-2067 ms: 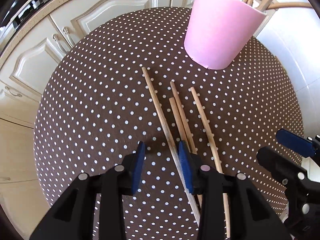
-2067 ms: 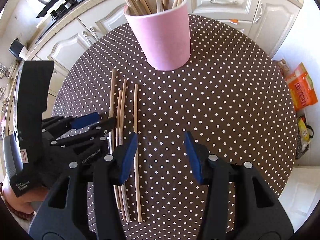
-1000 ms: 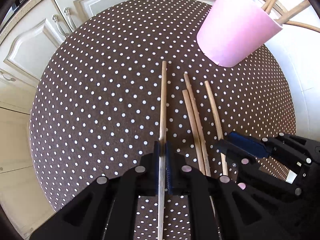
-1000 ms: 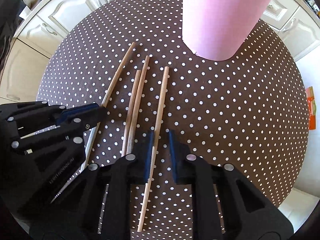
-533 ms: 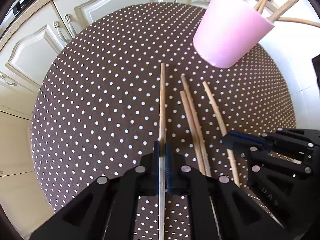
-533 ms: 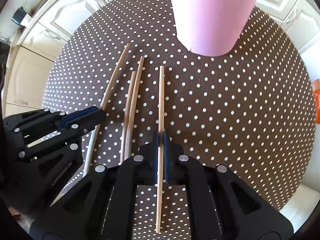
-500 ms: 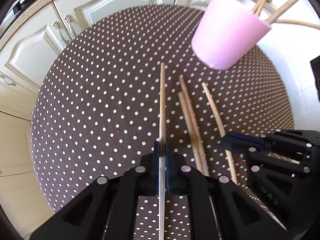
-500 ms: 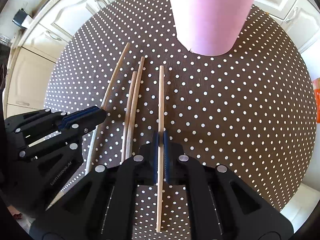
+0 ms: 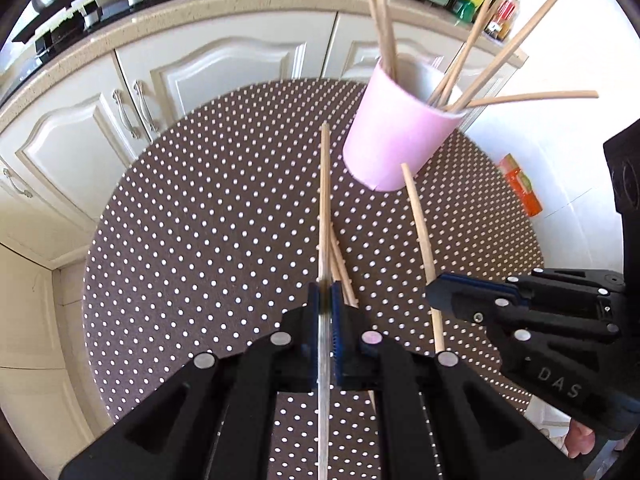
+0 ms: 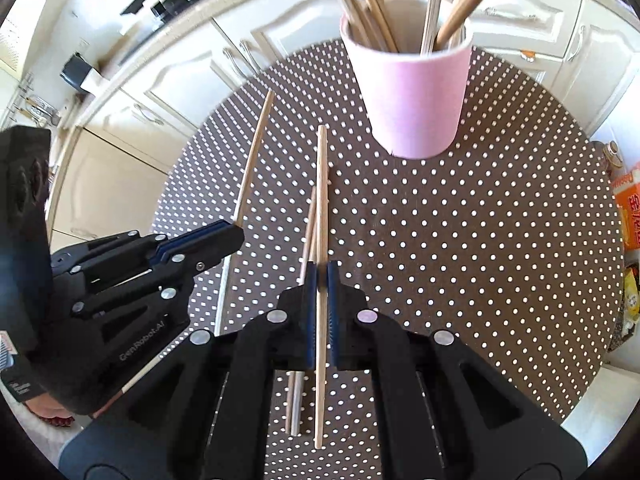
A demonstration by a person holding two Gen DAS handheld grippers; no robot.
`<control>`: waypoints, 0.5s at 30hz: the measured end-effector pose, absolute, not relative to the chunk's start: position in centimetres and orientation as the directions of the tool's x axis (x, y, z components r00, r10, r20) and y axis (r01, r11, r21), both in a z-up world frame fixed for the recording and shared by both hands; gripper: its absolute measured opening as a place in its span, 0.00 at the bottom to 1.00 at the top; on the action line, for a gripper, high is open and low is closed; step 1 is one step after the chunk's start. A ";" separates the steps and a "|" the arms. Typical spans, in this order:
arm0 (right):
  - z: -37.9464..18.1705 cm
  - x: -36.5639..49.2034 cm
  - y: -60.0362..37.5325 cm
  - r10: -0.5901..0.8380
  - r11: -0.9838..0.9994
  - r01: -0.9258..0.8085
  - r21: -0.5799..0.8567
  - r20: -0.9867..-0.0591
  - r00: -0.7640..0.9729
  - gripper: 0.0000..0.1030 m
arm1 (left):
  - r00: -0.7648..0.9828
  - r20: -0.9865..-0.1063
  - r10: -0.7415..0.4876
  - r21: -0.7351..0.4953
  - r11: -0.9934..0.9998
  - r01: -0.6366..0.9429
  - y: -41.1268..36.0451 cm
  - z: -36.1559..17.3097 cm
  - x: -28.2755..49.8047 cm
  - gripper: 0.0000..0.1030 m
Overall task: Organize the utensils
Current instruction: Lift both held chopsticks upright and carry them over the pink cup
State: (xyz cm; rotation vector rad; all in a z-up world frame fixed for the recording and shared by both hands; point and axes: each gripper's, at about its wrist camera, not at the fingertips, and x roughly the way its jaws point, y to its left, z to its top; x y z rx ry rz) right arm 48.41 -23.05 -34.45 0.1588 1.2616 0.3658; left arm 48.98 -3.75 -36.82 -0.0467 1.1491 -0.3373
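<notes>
— Currently, how are the two gripped chopsticks aimed?

— One chopstick [image 9: 325, 216] is clamped between the closed jaws of the left gripper [image 9: 325, 312], its long axis along the fingers and its far tip toward the pink cup [image 9: 394, 142]. A second chopstick [image 10: 321, 208] is pinched likewise by the right gripper [image 10: 321, 280], also pointed toward the cup.

— And where are they kept?

— Both are held over the middle of the dotted round table [image 10: 480, 240], above two loose chopsticks [image 10: 309, 236]. The cup, filled with more sticks, is seen near the table's far edge, with cabinets [image 9: 224, 72] beyond.
</notes>
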 end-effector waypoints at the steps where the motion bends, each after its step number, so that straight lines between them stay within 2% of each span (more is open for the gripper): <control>1: -34.0 48.2 -23.2 0.360 0.930 -0.181 0.320 -0.894 0.268 0.05 | 0.382 -0.877 -0.293 -0.210 0.947 0.244 -3.7 -36.1 48.7 0.06; 15: -25.2 45.1 -25.0 0.404 0.915 -0.189 0.358 -0.797 0.449 0.05 | 0.545 -0.757 -0.361 -0.208 0.923 0.324 -5.9 -27.6 46.2 0.06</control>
